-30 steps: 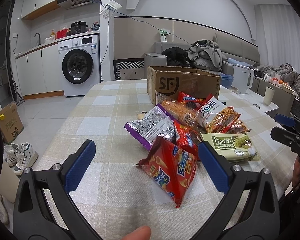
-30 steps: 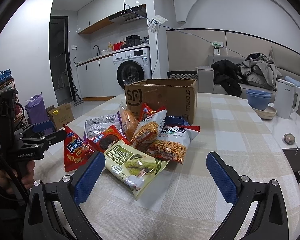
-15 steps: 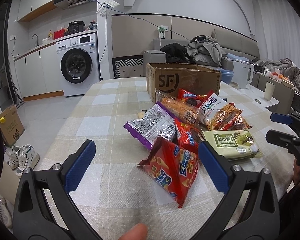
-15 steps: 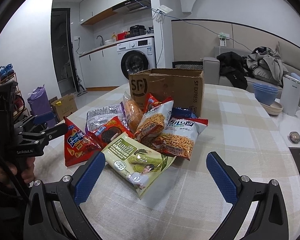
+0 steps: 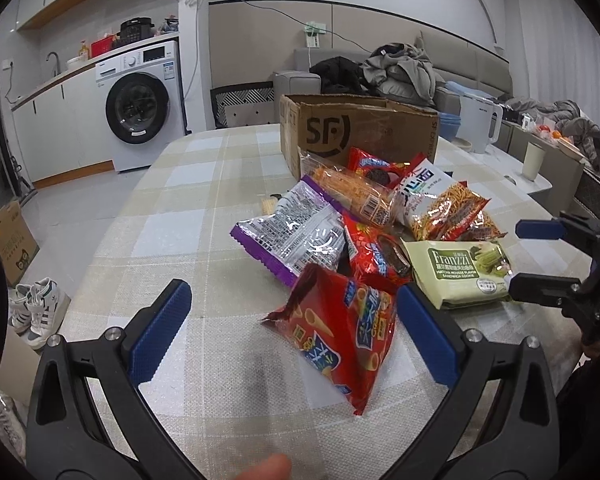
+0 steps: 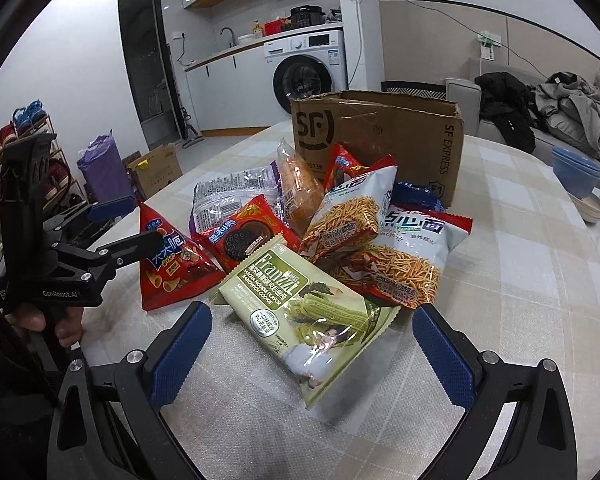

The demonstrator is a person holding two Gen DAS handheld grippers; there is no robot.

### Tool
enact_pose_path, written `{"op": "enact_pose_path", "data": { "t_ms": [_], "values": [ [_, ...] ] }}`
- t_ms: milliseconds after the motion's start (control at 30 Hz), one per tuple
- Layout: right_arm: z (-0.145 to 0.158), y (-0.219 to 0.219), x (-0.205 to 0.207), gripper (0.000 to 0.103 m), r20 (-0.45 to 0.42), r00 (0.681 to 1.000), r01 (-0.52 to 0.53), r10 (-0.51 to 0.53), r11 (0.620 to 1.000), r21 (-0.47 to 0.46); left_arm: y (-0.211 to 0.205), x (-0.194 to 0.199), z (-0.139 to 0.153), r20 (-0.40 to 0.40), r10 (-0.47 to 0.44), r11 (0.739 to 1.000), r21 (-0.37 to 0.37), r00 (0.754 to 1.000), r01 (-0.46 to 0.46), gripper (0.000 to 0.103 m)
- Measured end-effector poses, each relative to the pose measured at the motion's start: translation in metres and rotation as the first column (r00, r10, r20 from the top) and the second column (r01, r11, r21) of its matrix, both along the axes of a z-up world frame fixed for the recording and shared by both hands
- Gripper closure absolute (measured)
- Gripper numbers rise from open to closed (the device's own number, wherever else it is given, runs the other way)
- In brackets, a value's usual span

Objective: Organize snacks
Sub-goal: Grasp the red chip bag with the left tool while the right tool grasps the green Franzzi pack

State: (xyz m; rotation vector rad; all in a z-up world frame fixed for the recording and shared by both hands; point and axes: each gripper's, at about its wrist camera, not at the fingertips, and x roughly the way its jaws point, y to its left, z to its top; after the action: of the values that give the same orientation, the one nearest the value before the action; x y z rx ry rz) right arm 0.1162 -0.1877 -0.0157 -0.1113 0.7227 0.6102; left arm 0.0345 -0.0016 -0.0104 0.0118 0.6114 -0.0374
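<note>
- We saw a table (image 5: 172,240) covered with a pale checked cloth, in a room that joined a kitchen and a sitting area.
- At the left, beyond the table, a white washing machine (image 5: 140,108) stood under a counter, and a pair of sneakers (image 5: 36,308) lay on the floor.
- At the right, a sofa (image 5: 452,76) carried a heap of clothes, and a white kettle (image 5: 478,128) stood on a side surface.
- An open cardboard box (image 6: 380,140) with "SF" printed on it stood at the far middle of the table; we could not see its inside.
- The snacks lay in a pile just before the box: a purple bag (image 5: 296,228), a red cone-crisp bag (image 5: 340,332), a red cookie bag (image 6: 244,236), a green Franzzi packet (image 6: 308,312) and noodle-snack bags (image 6: 400,264).
- Our left gripper (image 5: 288,340) had its jaws wide apart and empty, with the red cone-crisp bag between them.
- Our right gripper (image 6: 308,356) was also spread wide and held nothing, with the green Franzzi packet lying between its fingers.
</note>
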Motion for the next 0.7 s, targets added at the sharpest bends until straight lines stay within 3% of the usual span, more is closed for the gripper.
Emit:
{"op": "enact_pose_path", "data": {
  "t_ms": [700],
  "values": [
    [-0.009, 0.036, 0.027, 0.009, -0.06, 0.982, -0.187, 0.18, 0.972, -0.145, -0.01, 0.03, -0.02, -0.155, -0.08, 0.997, -0.003, 0.985, 0.081, 0.005]
  ]
}}
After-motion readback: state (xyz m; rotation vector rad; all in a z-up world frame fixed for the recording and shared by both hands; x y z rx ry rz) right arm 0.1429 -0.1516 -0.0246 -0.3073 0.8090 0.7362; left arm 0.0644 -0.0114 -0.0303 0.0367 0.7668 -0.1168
